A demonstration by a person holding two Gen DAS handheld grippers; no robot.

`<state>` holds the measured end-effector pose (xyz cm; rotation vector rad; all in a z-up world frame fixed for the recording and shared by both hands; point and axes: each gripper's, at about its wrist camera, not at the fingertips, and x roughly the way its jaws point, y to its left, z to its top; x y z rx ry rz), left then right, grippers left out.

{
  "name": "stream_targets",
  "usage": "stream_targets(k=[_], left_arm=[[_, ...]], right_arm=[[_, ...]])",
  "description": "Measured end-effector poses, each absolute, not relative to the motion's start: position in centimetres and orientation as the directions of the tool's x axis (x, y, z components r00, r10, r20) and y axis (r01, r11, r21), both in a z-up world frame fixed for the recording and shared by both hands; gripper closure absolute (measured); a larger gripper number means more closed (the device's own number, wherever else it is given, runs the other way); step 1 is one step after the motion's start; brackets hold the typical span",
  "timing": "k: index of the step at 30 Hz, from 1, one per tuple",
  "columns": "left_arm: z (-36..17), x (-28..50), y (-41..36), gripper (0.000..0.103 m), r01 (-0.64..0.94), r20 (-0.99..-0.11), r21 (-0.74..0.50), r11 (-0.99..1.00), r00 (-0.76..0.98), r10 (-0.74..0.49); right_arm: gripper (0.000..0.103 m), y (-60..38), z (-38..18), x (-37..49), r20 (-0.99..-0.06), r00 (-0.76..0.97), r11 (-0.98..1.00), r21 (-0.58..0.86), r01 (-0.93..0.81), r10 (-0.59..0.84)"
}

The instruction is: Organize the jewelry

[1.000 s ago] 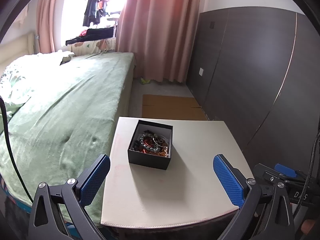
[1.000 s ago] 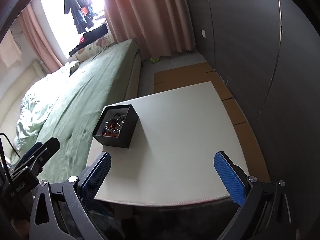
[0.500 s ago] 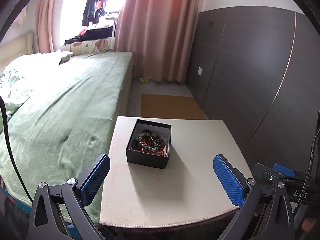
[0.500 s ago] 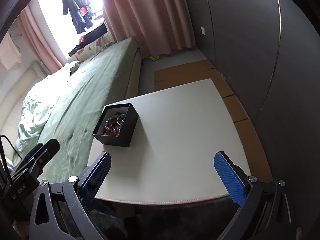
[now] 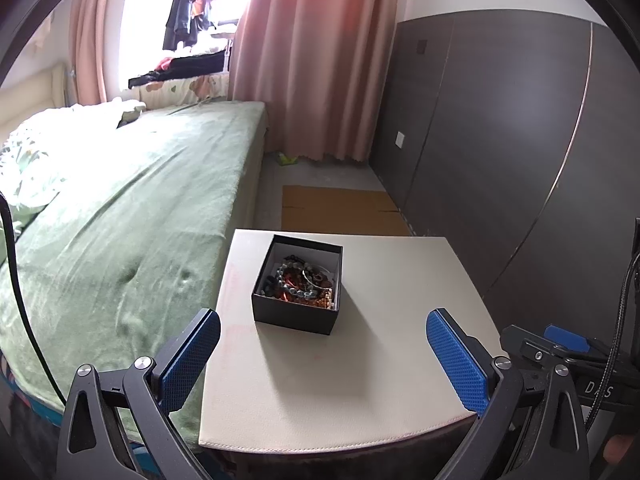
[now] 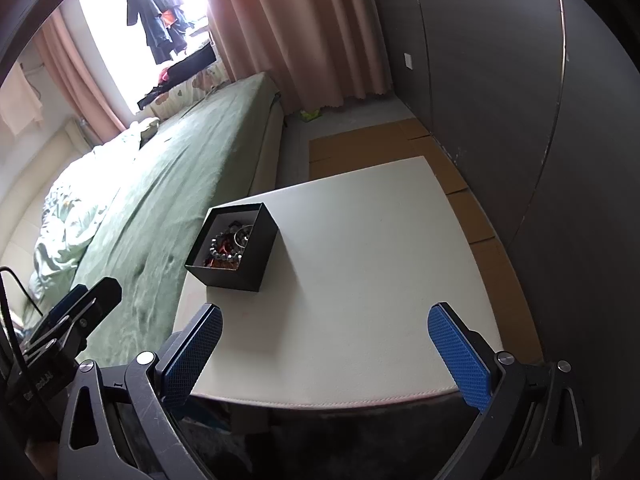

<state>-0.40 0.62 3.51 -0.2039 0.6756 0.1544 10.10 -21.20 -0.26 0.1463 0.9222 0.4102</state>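
Beige table (image 5: 360, 380); right tongs (image 5: 576, 364) marked "DAS"

Bedroom. Bed with green cover (image 5: 132, 216) along the left; crumpled pale bedding (image 5: 28, 160) at its head. Pink curtains (image 5: 320, 60) frame a bright window (image 5: 152, 20). Dark panelled wall (image 5: 500, 140) right. Flattened cardboard (image 5: 340, 208) on grey floor. White tabletop (image 5: 380, 360) in foreground.

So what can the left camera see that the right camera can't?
Only the left view shows the left gripper from behind its own open blue fingers, with the right gripper poking in at the side. Only the right view shows the right gripper's own open fingers, with the left one at its side. Both show the black box of jewelry on the white table, beside the green bed.
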Motion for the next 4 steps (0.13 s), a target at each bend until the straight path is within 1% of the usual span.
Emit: stream_targets(k=[4], left_arm=[[3.33, -0.38, 0.72, 0.0, -0.202, -0.638, -0.129, 0.971, 0.767, 0.074]], right_arm=[[0.0, -21.21, -0.32, 10.09, -0.745, 0.533, 0.914, 0.294, -0.278, 0.402]])
